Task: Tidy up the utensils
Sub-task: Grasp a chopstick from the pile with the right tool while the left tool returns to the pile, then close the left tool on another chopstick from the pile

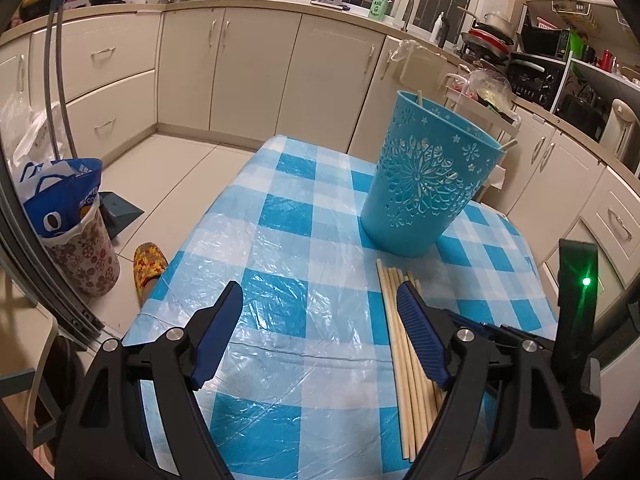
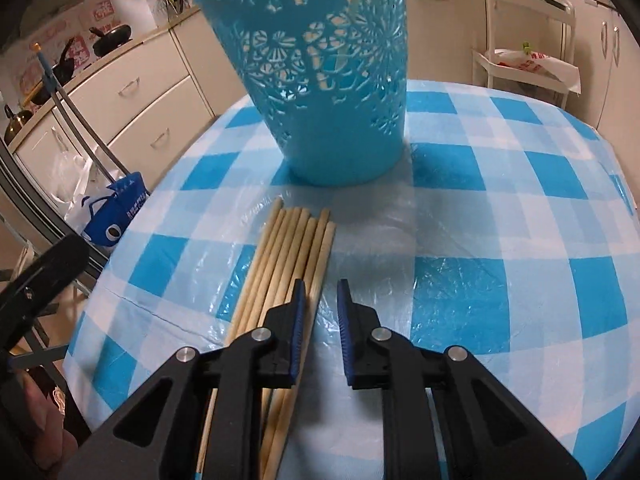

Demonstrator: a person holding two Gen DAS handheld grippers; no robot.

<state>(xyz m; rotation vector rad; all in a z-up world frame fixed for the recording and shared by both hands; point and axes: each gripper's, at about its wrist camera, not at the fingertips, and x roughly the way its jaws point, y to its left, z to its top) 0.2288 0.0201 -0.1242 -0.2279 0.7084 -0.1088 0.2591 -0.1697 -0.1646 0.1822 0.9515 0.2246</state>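
Note:
A blue cut-out utensil holder [image 1: 426,178] stands on the blue checked tablecloth [image 1: 280,216], with two chopstick ends poking above its rim. Several wooden chopsticks [image 1: 404,344] lie in a bundle in front of it. My left gripper [image 1: 320,300] is wide open and empty, left of the bundle, with its right finger over the sticks. In the right wrist view the holder [image 2: 320,80] is straight ahead and the chopsticks [image 2: 288,256] lie below it. My right gripper [image 2: 320,292] is partly open, low over the bundle's right edge, with the rightmost chopstick between its fingers.
Kitchen cabinets [image 1: 224,64] ring the table. A floral bin with a blue bag [image 1: 76,224] and a slipper [image 1: 149,264] are on the floor to the left. A white trolley [image 2: 524,40] stands behind the table on the right. The left gripper's tip [image 2: 52,264] shows at the left edge.

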